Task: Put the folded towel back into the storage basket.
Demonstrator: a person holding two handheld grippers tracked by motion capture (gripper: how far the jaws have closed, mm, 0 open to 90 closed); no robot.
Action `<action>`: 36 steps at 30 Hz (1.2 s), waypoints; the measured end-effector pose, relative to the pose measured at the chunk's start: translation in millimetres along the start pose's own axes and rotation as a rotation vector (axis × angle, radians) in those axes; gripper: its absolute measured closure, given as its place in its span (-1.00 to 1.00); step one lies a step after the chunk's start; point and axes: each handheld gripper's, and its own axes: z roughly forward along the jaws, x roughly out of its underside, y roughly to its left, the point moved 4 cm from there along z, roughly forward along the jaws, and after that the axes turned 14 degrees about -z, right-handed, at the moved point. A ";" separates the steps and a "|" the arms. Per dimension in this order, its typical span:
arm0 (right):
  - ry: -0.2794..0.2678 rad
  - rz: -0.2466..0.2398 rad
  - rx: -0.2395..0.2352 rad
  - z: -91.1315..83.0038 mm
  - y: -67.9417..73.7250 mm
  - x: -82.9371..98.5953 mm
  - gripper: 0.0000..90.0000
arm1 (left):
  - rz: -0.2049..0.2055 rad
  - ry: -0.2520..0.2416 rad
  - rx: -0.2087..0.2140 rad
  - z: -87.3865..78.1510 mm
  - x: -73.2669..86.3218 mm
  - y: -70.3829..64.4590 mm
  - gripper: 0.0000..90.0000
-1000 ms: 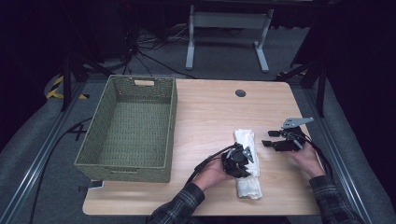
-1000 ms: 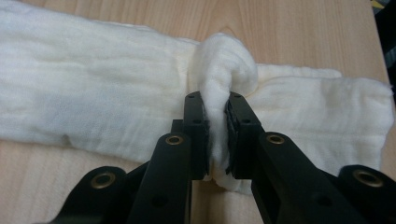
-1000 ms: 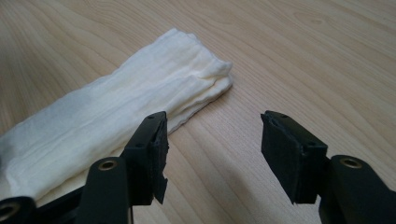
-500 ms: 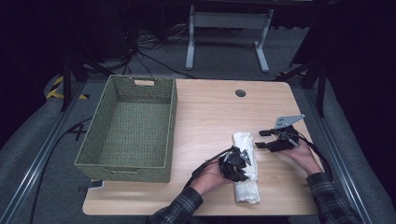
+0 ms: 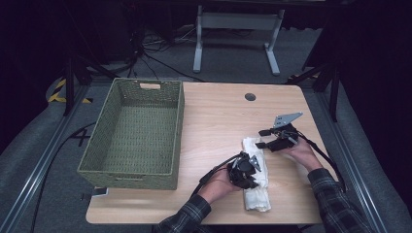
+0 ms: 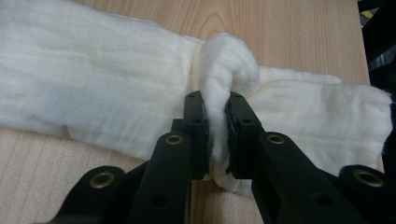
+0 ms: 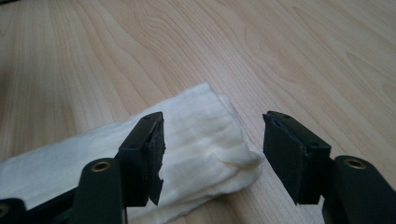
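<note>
The folded white towel lay lower right of centre in the high view on the wooden table, well right of the green wicker basket; it looked soft, light and floppy, so probably best pinched at a bunched fold or an end. The left gripper sat low on its middle, jaws clamped on a raised pucker of cloth. The right gripper hovered level over the far end, jaws wide apart, nothing held.

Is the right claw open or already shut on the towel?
Open. The right claw has its jaws spread wide, with the folded end of the white towel between them, untouched.
</note>
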 end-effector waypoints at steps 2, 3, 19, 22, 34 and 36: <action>-0.003 0.008 -0.009 5.4 -2.8 2.2 -0.13 | -0.002 0.001 0.001 0.1 0.1 -0.1 0.79; 0.000 0.010 -0.014 8.1 -3.5 3.0 -0.13 | -0.002 0.000 0.006 0.2 0.0 0.1 0.79; 0.063 -0.040 -0.060 31.3 -1.9 4.5 -0.01 | -0.005 0.001 0.001 0.2 0.1 -0.3 0.79; 0.064 -0.041 -0.067 30.6 -0.9 4.4 0.12 | -0.006 0.001 0.003 0.2 0.2 -0.2 0.79; 0.072 -0.004 -0.110 26.9 2.7 4.1 0.79 | -0.009 -0.002 0.012 -0.8 -0.7 0.8 0.81; 0.071 0.002 -0.108 26.7 3.1 3.8 0.80 | -0.015 -0.009 0.017 -2.0 -1.0 -0.5 0.81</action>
